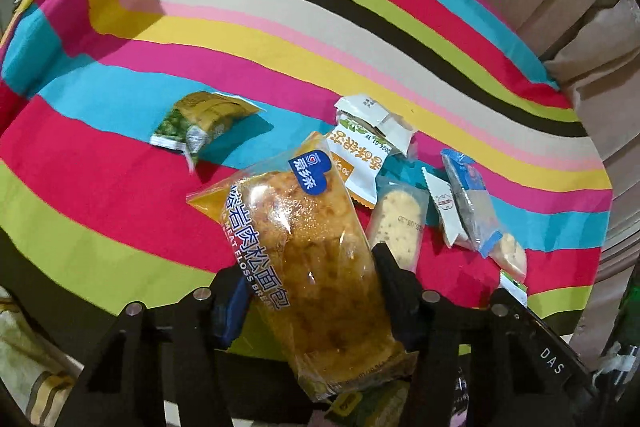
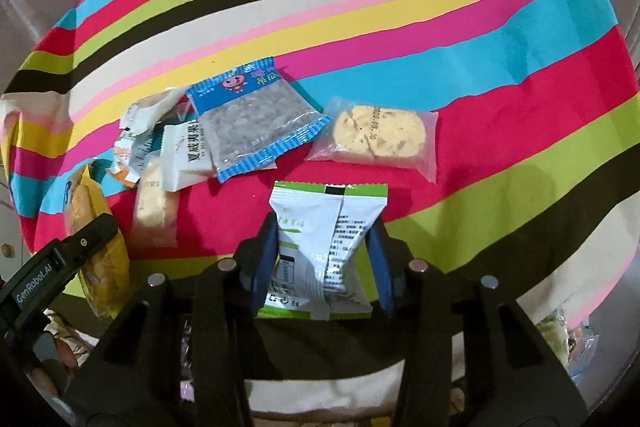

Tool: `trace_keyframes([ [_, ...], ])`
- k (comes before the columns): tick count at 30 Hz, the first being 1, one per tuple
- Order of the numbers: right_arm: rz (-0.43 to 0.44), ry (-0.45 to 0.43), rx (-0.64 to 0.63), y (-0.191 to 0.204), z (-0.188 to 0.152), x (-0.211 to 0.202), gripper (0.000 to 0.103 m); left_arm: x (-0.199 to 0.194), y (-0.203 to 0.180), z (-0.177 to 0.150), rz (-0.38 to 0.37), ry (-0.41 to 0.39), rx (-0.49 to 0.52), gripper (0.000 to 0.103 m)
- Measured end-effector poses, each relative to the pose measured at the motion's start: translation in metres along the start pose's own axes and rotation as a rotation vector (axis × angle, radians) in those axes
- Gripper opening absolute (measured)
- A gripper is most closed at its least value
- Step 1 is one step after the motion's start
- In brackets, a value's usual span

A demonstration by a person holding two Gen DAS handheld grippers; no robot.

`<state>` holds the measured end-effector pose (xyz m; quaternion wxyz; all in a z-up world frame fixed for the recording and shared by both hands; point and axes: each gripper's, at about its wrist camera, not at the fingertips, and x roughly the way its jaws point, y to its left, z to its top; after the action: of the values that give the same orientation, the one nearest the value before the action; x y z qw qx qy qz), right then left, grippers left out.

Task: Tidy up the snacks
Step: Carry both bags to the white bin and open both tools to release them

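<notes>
**Both grippers holding snack packs over the striped surface**

Nearest my left camera, the meat floss bread pack sits pinched in the left gripper, its sealed end tilted toward 11 o'clock above the striped surface. On my right camera, the right gripper clamps a white-and-green snack packet, held upright with its printed back facing me. At 12 o'clock past that packet lies a blue-edged clear pack; a clear-wrapped biscuit rests at 1 o'clock, apart from it. A heap of white wrappers crowds 10 o'clock. In the left view, a green-and-yellow pouch lies alone at 10 o'clock.
</notes>
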<state>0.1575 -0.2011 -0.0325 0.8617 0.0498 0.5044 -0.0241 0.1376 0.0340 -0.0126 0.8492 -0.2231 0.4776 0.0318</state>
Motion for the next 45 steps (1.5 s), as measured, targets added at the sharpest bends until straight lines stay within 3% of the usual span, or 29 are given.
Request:
trace_keyframes([
  [8, 0.007, -0.054, -0.02, -0.004, -0.012, -0.031, 0.046, -0.031, 0.008, -0.013, -0.06, -0.043, 0.018, 0.057],
  [15, -0.009, -0.085, -0.011, -0.029, -0.021, -0.064, 0.046, -0.052, -0.009, -0.025, -0.109, -0.056, 0.066, 0.057],
  [29, -0.114, -0.136, 0.104, -0.139, -0.052, -0.129, 0.046, -0.064, -0.111, -0.071, -0.269, -0.006, 0.271, 0.057],
  [45, -0.275, -0.142, 0.26, -0.261, -0.101, -0.155, 0.047, -0.068, -0.237, -0.155, -0.449, 0.139, 0.564, 0.057],
])
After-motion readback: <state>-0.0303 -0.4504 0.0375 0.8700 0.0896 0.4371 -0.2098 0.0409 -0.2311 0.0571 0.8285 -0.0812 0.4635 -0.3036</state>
